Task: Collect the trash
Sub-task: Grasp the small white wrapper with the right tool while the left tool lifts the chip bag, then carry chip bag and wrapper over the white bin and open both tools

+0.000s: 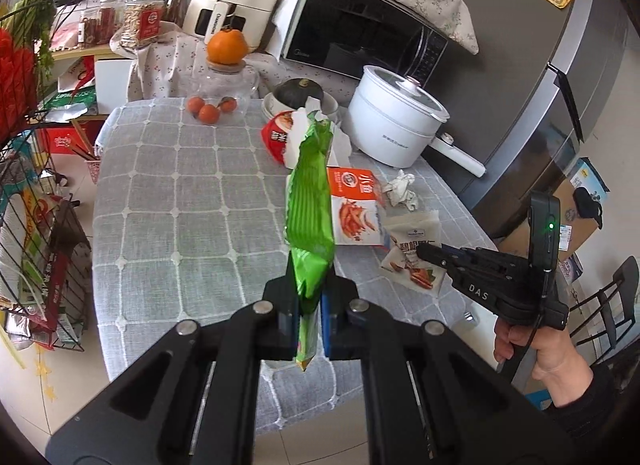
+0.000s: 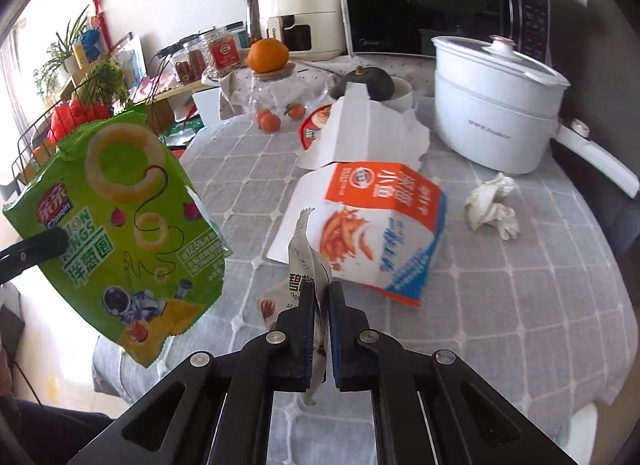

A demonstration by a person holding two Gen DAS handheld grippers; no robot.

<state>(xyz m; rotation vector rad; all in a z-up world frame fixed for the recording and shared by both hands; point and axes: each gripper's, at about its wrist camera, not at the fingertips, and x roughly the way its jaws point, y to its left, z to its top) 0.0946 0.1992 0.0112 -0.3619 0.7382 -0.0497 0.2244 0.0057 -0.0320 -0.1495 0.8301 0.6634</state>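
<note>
My left gripper [image 1: 310, 285] is shut on the lower end of a green onion-ring snack bag [image 1: 312, 201], which stands upright above the table. The right wrist view shows the same green bag [image 2: 128, 225] hanging at the left, with a left gripper fingertip [image 2: 36, 247] on it. My right gripper [image 2: 320, 293] is shut on the edge of a small white nut packet [image 2: 302, 261]; from the left wrist view, the right gripper [image 1: 422, 252] sits at that packet [image 1: 400, 265]. An orange-and-white carton [image 2: 380, 225] and a crumpled tissue [image 2: 494, 205] lie on the checked tablecloth [image 2: 520, 305].
Torn white packaging [image 2: 360, 129] and a red noodle-bowl lid [image 2: 312, 125] sit behind the carton. A white electric pot [image 2: 492, 105], a microwave [image 2: 440, 5], a glass jar with an orange on it [image 2: 268, 57] and a wire rack [image 1: 40, 245] ring the table. A hand [image 1: 540, 353] holds the right gripper.
</note>
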